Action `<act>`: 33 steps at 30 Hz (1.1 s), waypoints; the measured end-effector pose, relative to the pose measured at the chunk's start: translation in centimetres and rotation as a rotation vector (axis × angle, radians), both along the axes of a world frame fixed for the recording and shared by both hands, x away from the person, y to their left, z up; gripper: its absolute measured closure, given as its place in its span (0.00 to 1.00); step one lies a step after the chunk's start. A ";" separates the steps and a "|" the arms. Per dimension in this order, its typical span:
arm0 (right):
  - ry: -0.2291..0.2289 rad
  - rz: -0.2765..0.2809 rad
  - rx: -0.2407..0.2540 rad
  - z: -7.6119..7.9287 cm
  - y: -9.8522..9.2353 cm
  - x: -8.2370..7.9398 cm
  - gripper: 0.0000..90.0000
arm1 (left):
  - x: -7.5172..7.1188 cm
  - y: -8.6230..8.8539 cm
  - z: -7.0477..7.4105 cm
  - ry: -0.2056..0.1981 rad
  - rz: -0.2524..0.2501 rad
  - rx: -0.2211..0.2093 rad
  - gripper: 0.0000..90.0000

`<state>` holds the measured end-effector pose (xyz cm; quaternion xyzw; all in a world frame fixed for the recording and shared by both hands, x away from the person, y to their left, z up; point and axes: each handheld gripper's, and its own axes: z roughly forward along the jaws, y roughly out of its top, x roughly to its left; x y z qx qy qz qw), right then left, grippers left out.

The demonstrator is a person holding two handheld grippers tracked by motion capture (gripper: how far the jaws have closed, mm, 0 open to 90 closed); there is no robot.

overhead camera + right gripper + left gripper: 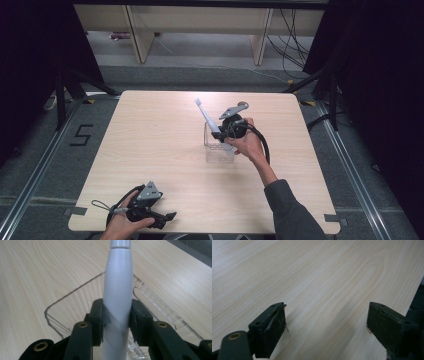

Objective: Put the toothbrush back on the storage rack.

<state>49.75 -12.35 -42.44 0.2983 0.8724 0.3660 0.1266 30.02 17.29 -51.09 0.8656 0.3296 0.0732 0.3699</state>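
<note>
Electric toothbrush being held over a clear plastic box near the middle of a pale wood-grain table (150, 150).

At the near left, the left gripper (167, 218) is resting low by the table's near edge, its 2 black jaws standing spread with nothing between them. Right of centre, the right gripper (220, 134) is pinching the white toothbrush (209, 120) across its thick, rounded handle, pads pressed on both sides; the brush is tilting up and to the far left, its lower end sitting in or just above the transparent box (218, 150), which of the 2 cannot be told. The handle is looking smooth, glossy and stiff, probably slippery and fairly light, so the wide mid-handle is the safest hold; the thin-walled, rectangular box is likely to slide if nudged.
</note>
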 end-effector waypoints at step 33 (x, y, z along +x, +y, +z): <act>0.108 -0.041 -0.097 -0.4 1.1 0.4 0.71 | -0.1 -0.1 0.1 -0.005 -0.007 -0.012 0.17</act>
